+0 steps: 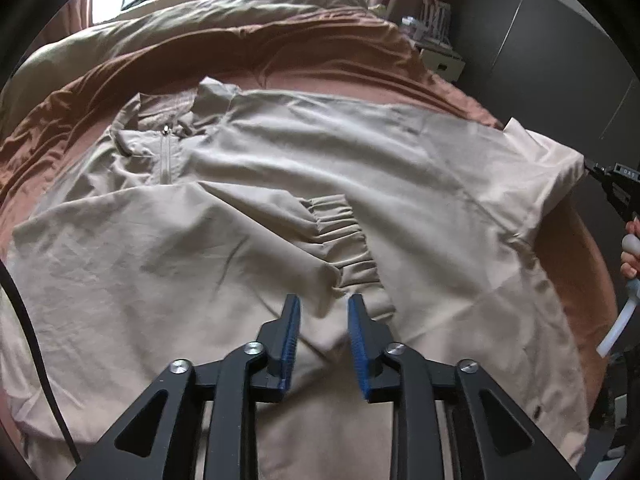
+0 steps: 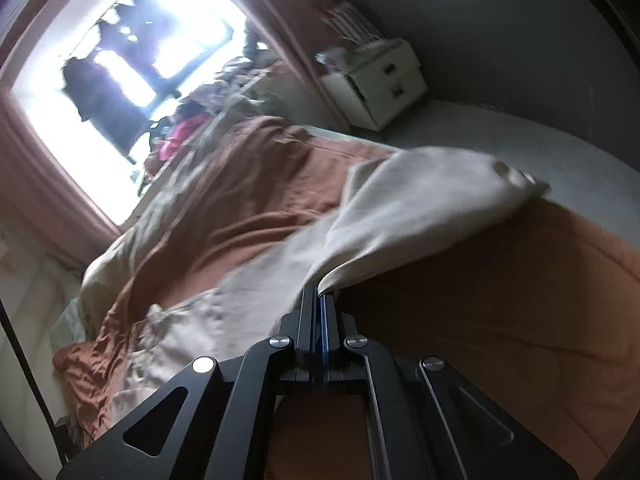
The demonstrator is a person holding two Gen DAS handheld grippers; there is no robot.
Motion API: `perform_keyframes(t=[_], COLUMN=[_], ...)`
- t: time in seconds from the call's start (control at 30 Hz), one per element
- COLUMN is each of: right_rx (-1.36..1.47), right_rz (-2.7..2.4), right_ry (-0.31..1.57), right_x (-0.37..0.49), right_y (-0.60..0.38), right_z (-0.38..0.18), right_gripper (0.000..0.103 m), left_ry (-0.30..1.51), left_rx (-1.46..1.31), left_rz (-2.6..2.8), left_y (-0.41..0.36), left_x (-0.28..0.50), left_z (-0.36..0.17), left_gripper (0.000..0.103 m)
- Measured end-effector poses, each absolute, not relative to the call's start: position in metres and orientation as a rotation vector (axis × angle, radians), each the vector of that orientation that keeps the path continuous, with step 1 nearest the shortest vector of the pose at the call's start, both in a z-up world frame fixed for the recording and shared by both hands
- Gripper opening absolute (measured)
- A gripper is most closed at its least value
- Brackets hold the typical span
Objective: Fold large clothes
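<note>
The beige zip-neck jacket [image 1: 280,184] lies spread flat on the rust-brown bedspread [image 1: 240,56], its collar and short zipper [image 1: 166,156] toward eleven o'clock in the left wrist view and its long axis running from there toward the near edge of the bed. One sleeve is already folded across the chest, so its gathered elastic cuff [image 1: 344,240] sits near the middle of the body, just ahead of the left gripper [image 1: 324,312] at twelve o'clock.

That left gripper hovers over the cloth with its blue pads partly apart; fabric shows in the gap below them, but the pads do not seem to press on anything, so I judge it empty.

The other side of the jacket, out at three o'clock, is the part in play. The right gripper [image 2: 320,300] is closed tight on the edge of the cloth there, and the fabric hangs from its tips in a raised fold, clear of the bedspread. In the left view the same gripper [image 1: 600,172] shows pinching that corner at the far right, with the person's hand [image 1: 632,248] just below it.

By my reckoning, the coming move is to carry this lifted side toward nine o'clock, across the jacket's long axis, laying it over the cuff; the right hand is plainly the one placed to do it.
</note>
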State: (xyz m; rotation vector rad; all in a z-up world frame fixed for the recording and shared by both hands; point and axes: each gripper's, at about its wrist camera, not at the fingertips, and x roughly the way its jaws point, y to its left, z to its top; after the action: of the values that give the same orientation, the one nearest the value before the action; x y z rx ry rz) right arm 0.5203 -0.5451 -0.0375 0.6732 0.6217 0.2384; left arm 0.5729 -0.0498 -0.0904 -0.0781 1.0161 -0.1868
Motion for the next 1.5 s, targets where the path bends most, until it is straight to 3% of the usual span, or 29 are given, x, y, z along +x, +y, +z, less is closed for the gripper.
perform_keyframes(t=[0.1,0.37,0.63,1.07,1.33,1.37,1.4,1.43,1.47,1.5], right_rx=[0.64,0.538,0.477,0.493,0.556,0.586,0.603,0.616,0.636,0.66], right_rz=[0.289,0.458,0.606,0.694,0.681,0.69,0.693,0.685,0.672,0.662], right_ry=[0.59,0.547,0.589,0.864,0.981,0.964,0.944,0.921,0.894,0.868], right_x=[0.504,0.47,0.456,0.486,0.478,0.472,0.463,0.459,0.454,0.451], right_y=[-0.529,-0.476,-0.434,-0.352,-0.374,-0.387,-0.398,-0.413,-0.43,-0.444], right_z=[-0.012,0.031,0.028,-0.052,-0.087,-0.083,-0.075,-0.071,-0.068,-0.065], right_gripper=[0.0,0.0,0.0,0.0,0.003,0.006,0.029,0.076,0.094,0.1], left_ry=[0.985,0.928,0.888,0.884,0.901,0.902,0.904,0.908,0.913,0.916], left_rx=[-0.094,-0.098,-0.121,-0.068,-0.097,-0.1,-0.105,-0.109,-0.111,-0.111], left_rz=[-0.188,-0.174,-0.136,-0.078,-0.074,-0.077,-0.08,-0.083,-0.087,-0.09], left_y=[-0.044,-0.021,0.014,0.055,0.061,0.059,0.057,0.055,0.052,0.049], left_x=[0.56,0.526,0.501,0.466,0.463,0.464,0.465,0.466,0.468,0.469], left_z=[-0.077,-0.041,-0.018,-0.008,-0.02,-0.022,-0.025,-0.028,-0.03,-0.032], left_gripper=[0.048,0.048,0.048,0.048,0.05,0.05,0.05,0.05,0.05,0.05])
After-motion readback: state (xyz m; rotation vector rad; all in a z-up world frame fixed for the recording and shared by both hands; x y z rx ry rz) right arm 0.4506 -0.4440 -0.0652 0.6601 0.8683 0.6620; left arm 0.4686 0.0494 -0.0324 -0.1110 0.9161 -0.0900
